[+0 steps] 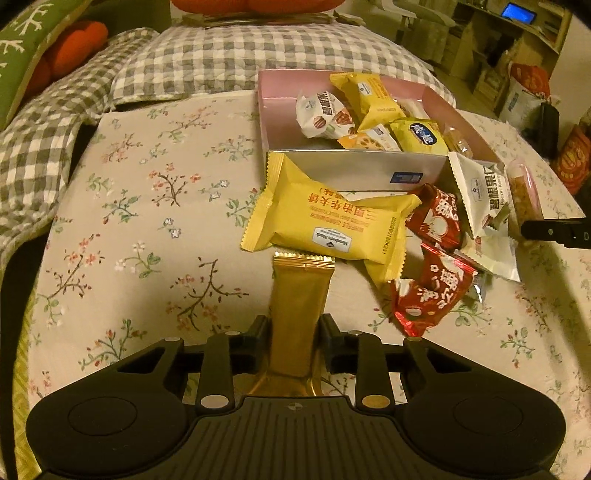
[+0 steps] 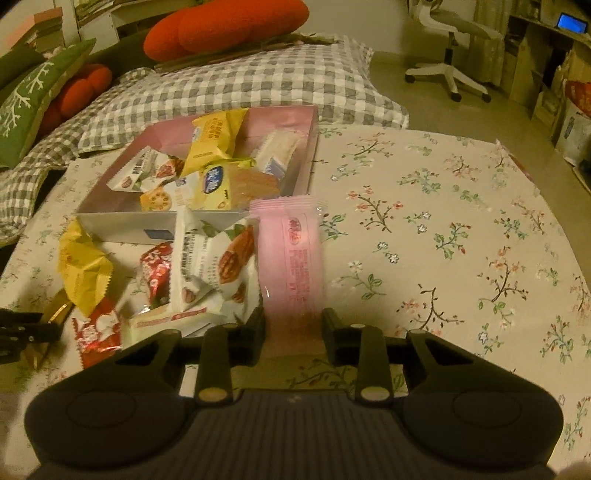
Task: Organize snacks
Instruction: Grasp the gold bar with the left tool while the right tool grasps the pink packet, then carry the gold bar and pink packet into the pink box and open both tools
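My left gripper (image 1: 293,328) is shut on a gold snack bar (image 1: 299,310) that sticks out ahead of its fingers. Just beyond the bar lies a yellow waffle packet (image 1: 325,221), with red packets (image 1: 436,218) and a white nut packet (image 1: 480,192) to its right. A pink box (image 1: 280,122) behind them holds several snacks. My right gripper (image 2: 294,325) is shut on a pink wrapped bar (image 2: 291,251), right of a white nut packet (image 2: 214,262) and in front of the pink box (image 2: 310,147). The left gripper's fingers (image 2: 22,328) show at the left edge.
A floral cloth (image 2: 443,229) covers the surface, with open room to the right of the box. A grey checked quilt (image 1: 207,59), red cushions (image 2: 229,26) and a green pillow (image 2: 33,107) lie behind. An office chair (image 2: 450,48) and shelves stand far right.
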